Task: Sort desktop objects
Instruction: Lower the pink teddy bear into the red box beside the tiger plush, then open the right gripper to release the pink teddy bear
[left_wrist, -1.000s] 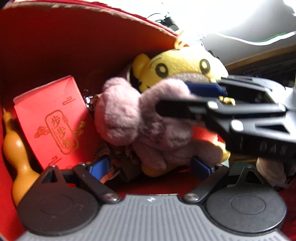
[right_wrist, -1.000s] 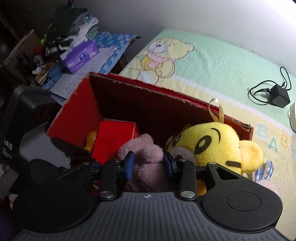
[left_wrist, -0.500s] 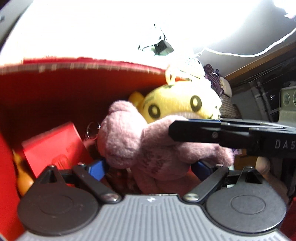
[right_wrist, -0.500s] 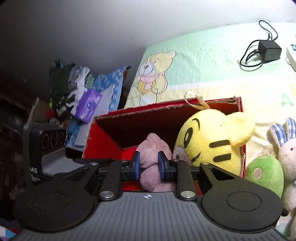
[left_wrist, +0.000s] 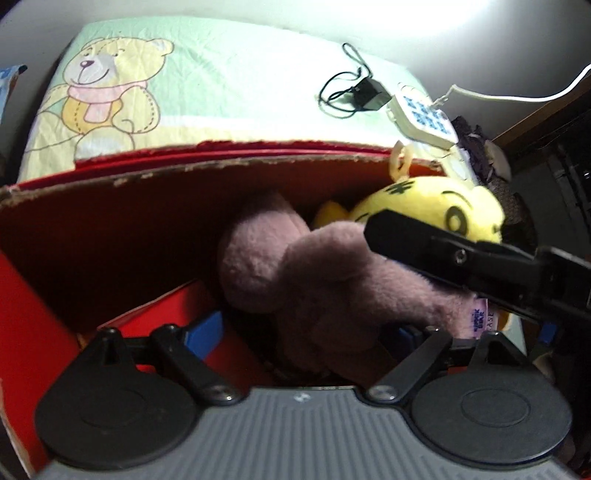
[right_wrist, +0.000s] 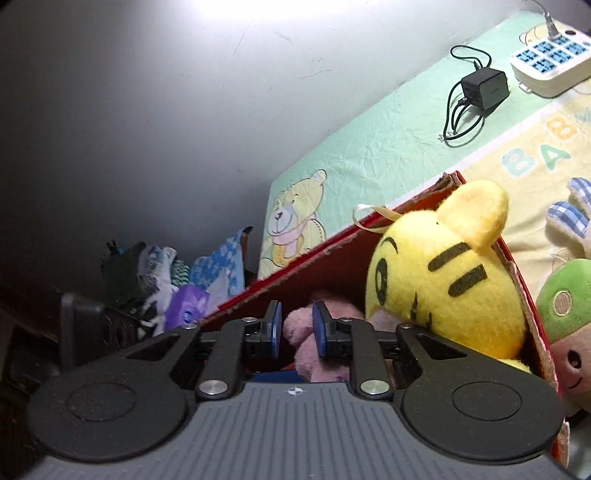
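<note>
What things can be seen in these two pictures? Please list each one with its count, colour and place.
red box: 1, red cardboard, on the bed sheet, holds the toys
pink plush toy: 1, dusty pink, inside the box
yellow tiger plush: 1, yellow with black stripes, in the box beside the pink one
red packet: 1, red, low in the box
green plush: 1, green cap, outside the box
checked-ear plush: 1, blue check and cream, on the sheet
charger: 1, black with cable, on the sheet
power strip: 1, white and blue, near the charger
bed sheet: 1, green and yellow, bear print
left gripper: 1, open around the pink toy
right gripper: 1, closed on the pink toy
</note>
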